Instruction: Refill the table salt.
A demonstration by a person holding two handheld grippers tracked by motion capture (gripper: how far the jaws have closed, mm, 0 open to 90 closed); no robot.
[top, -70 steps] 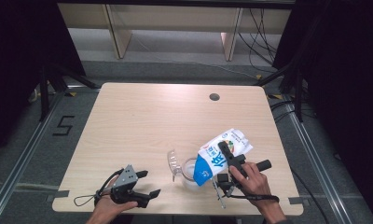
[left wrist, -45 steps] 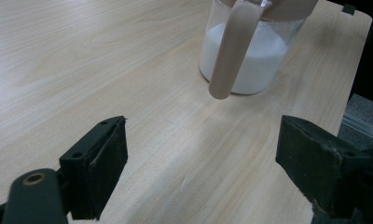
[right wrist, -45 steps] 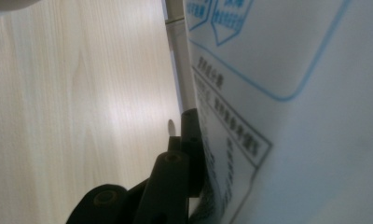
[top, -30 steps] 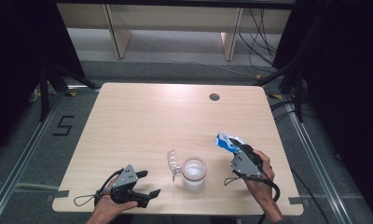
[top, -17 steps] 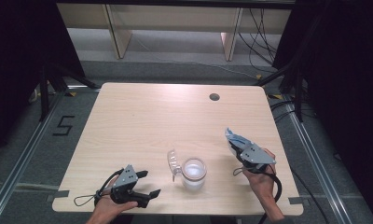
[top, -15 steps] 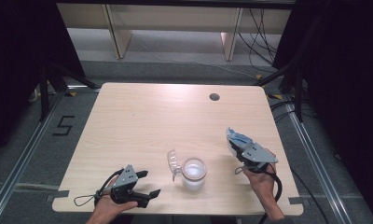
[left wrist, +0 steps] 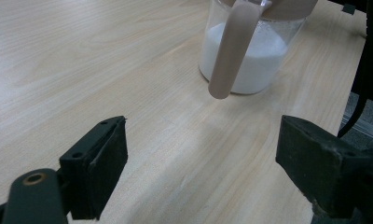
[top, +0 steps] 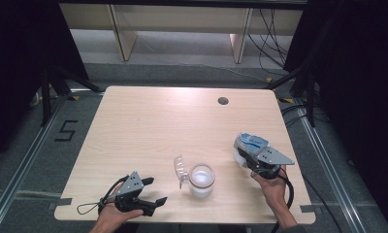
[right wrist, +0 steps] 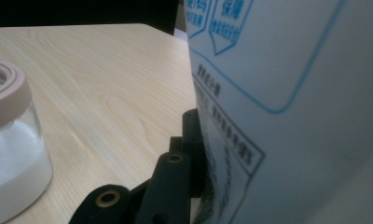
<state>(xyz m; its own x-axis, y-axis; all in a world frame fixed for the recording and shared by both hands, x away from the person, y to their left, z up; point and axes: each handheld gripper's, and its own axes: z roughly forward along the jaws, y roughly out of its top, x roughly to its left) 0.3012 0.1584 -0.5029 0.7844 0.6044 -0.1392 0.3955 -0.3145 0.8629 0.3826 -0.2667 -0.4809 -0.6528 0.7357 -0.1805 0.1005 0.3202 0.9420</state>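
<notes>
At the table's right edge, right gripper (top: pixel 250 156) clenched on a white-and-blue printed plastic bag (top: pixel 250 143), well apart from the clear glass jar of white powder (top: pixel 202 179). Near the front left corner, left gripper (top: pixel 151 191) resting with jaws spread, grasping nothing.

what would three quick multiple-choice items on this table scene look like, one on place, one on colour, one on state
1. Where does the glass jar stand?
A. near the table's front edge, between the two grippers
B. at the far edge by the round hole
C. on the floor

2. What colour is the powder in the jar?
A. brown
B. white
C. green

3. How are the jaws of the left gripper?
A. shut on the jar
B. shut on the bag
C. open, with nothing between them

Key: 1 A, the high view shows the jar between the left gripper and the right gripper. 2 B, the left gripper view shows white powder through the glass. 3 C, bare table lies between the wide jaws; the white and blue bag is in the right gripper.
</notes>
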